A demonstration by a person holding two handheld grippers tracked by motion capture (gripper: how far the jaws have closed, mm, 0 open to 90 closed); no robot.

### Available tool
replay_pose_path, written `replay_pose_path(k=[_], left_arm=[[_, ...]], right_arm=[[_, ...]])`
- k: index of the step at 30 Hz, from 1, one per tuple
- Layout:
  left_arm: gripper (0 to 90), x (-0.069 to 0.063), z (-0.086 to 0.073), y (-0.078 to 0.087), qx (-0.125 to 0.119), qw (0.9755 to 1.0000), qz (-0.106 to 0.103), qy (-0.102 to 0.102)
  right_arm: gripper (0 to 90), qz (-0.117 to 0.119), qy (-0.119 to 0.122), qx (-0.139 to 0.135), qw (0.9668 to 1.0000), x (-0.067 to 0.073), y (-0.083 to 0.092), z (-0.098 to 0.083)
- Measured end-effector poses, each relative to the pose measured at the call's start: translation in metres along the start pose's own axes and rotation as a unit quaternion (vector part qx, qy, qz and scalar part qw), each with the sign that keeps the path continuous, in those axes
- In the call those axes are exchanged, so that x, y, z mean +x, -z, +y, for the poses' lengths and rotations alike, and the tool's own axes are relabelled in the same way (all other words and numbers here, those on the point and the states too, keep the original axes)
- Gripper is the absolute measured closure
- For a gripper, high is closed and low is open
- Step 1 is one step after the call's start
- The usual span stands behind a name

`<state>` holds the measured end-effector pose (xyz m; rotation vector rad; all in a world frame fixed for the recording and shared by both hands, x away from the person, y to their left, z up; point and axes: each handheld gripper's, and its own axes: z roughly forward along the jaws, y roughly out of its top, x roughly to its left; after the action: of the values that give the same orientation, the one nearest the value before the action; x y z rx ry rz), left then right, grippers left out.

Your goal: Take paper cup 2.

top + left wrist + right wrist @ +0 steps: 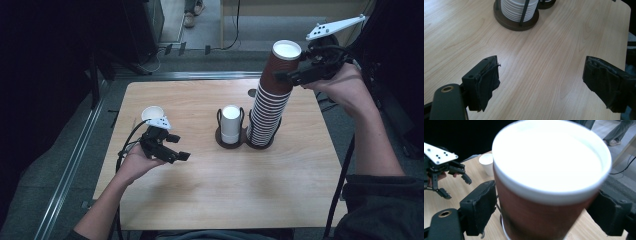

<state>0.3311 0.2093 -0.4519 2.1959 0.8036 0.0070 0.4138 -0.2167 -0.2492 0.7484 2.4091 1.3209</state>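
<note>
Right gripper (285, 76) fingers pinching top brown cup (283, 62), left gripper (170, 150) fingers spread empty; extra cups may lift, toppling stack (267, 117).

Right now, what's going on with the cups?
Right gripper shut on top brown cup of stack. Left gripper open, empty. White cup beside it.

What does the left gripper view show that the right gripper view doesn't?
The left gripper view alone gives the left gripper with its jaws apart over bare tabletop, and the white cup stack in its holder. The right gripper view alone gives the brown cup between the right gripper jaws, and a single white cup standing farther off. Both share the wooden table.
</note>
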Motion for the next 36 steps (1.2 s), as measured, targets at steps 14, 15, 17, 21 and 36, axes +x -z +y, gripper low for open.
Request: replay_pose_path(k=[14,15,17,21,36], left_arm=[[13.2,0.002,-0.001,0.005,-0.008,0.9999,-0.003,0.007],[13.2,0.002,-0.001,0.005,-0.007,1.0,-0.003,0.006],[13.2,0.002,-0.001,0.005,-0.006,1.0,-0.003,0.005],[13.2,0.002,-0.001,0.005,-0.007,1.0,-0.003,0.005],[13.2,0.001,-0.001,0.005,-0.006,0.9999,-0.008,0.005]], right_arm=[[19.7,-0.004,0.008,0.003,1.0,0.001,-0.005,0.013],[19.7,-0.004,0.008,0.006,0.9999,0.001,-0.005,0.014],[19.8,-0.005,0.009,0.011,0.9999,0.001,-0.005,0.015],[19.9,-0.005,0.01,0.016,0.9998,0.0,-0.005,0.017],[20.7,-0.017,0.005,-0.023,0.9996,0.001,0.022,0.044]])
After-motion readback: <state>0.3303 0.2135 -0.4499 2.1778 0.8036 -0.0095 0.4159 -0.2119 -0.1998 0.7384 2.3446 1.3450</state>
